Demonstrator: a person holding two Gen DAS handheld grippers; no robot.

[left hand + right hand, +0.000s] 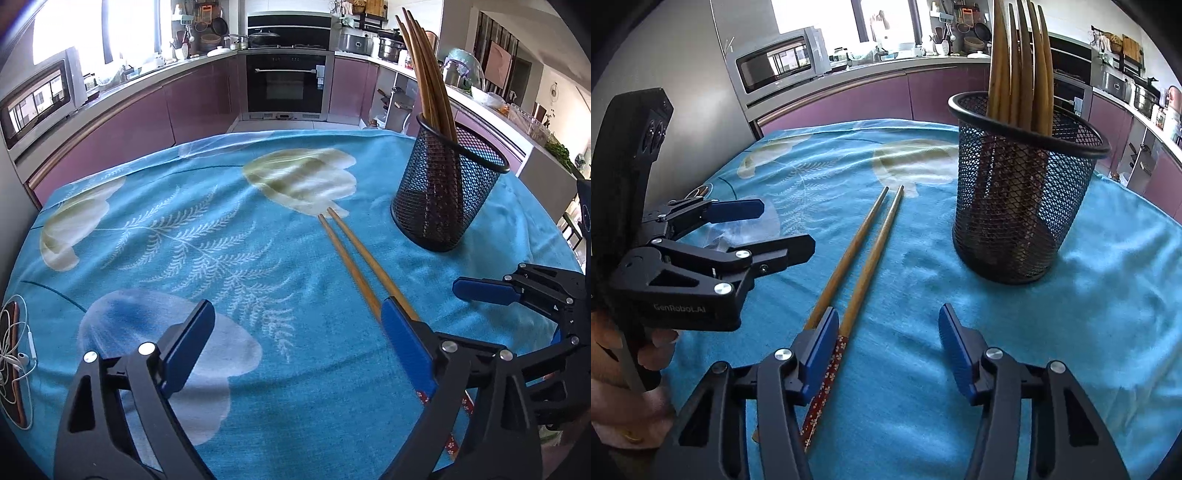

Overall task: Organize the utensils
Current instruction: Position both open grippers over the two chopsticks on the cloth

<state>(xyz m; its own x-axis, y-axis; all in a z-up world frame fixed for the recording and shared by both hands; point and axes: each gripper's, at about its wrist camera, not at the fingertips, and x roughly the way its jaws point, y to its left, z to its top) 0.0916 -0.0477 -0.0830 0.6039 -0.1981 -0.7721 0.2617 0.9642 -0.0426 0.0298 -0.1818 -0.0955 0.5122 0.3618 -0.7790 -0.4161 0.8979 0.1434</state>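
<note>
Two wooden chopsticks (354, 258) (864, 251) with red patterned ends lie side by side on the blue cloth. A black mesh cup (443, 195) (1023, 214) stands upright to their right, holding several more chopsticks (428, 74) (1019, 74). My left gripper (297, 314) (783, 227) is open just above the cloth, and the pair runs under its right finger. My right gripper (888, 317) is open over the pair's patterned ends. One stick lies between its pads beside the left pad, and the other passes behind that finger. Neither gripper holds anything.
White earphones (14, 350) on a dark flat object lie at the cloth's left edge. A hand (613, 369) holds the left gripper's handle. The table's far edge (295, 133) drops off toward the kitchen cabinets and oven (284, 85).
</note>
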